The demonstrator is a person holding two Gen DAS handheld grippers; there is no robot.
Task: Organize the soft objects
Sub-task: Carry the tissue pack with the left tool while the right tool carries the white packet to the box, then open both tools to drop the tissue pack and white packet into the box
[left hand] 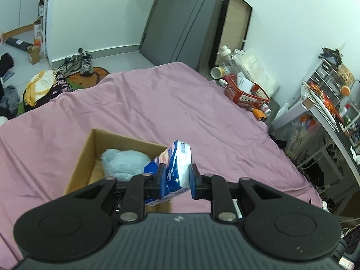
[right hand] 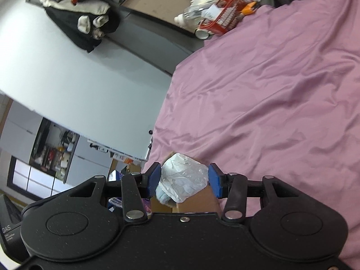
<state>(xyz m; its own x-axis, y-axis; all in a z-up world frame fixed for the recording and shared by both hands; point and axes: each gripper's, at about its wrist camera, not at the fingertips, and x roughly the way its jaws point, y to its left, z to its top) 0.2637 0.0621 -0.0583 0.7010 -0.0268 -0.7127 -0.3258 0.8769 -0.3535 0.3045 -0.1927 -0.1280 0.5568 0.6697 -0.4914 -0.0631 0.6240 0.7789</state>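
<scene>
My left gripper (left hand: 176,180) is shut on a blue and white tissue pack (left hand: 174,168) and holds it above the right rim of an open cardboard box (left hand: 83,157) on the pink bed sheet (left hand: 180,103). A pale blue fluffy toy (left hand: 122,163) lies inside the box. My right gripper (right hand: 183,178) is shut on a clear crinkled plastic bag (right hand: 184,180) with soft white and pale blue contents, held just over a cardboard box (right hand: 198,202) beneath it.
A red basket (left hand: 245,92) with bottles and a cup stands at the bed's far right corner; it also shows in the right wrist view (right hand: 222,15). Shoes (left hand: 78,64) and clothes lie on the floor at left. A cluttered shelf (left hand: 326,103) stands at right.
</scene>
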